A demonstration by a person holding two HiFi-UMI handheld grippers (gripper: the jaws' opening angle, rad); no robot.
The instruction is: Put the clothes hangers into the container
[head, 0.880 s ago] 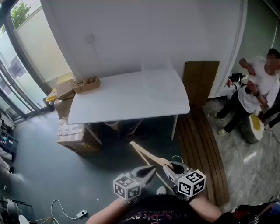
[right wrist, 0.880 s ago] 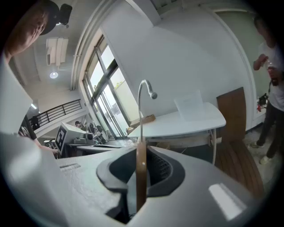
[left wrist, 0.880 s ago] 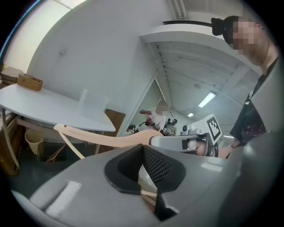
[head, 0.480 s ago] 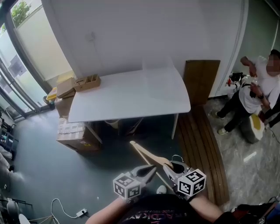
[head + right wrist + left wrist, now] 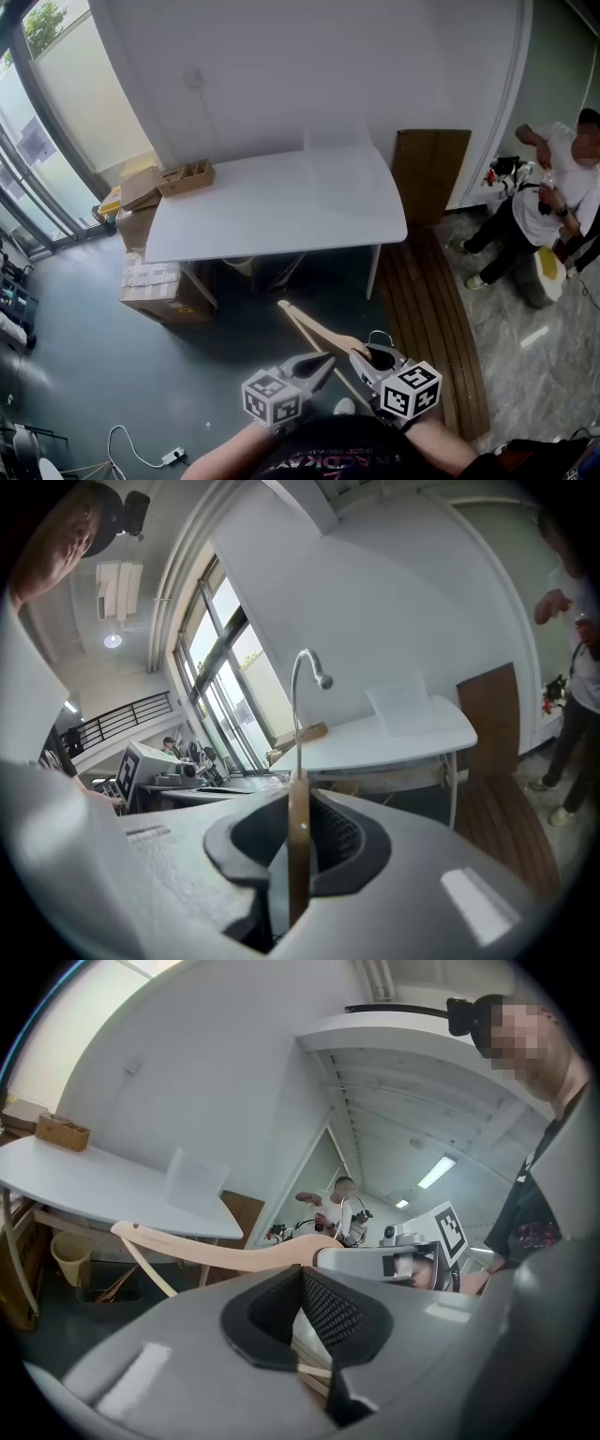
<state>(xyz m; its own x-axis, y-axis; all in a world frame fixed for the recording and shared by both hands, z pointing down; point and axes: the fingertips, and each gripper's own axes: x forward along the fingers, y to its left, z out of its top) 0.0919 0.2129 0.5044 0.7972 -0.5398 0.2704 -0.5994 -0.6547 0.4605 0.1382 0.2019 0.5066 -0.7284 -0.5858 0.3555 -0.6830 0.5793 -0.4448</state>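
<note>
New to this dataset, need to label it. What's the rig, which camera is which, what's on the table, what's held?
No robot: a person holds a two-jaw gripper in each hand; the marker cubes belong to them. One picture comes from a head camera looking down; the other two come from cameras riding on each gripper. The right gripper is clamped on a wooden clothes hanger; the left gripper has its jaws slightly apart, empty. On the white table: a clear container and a small wooden box. A bystander stands at right.
</note>
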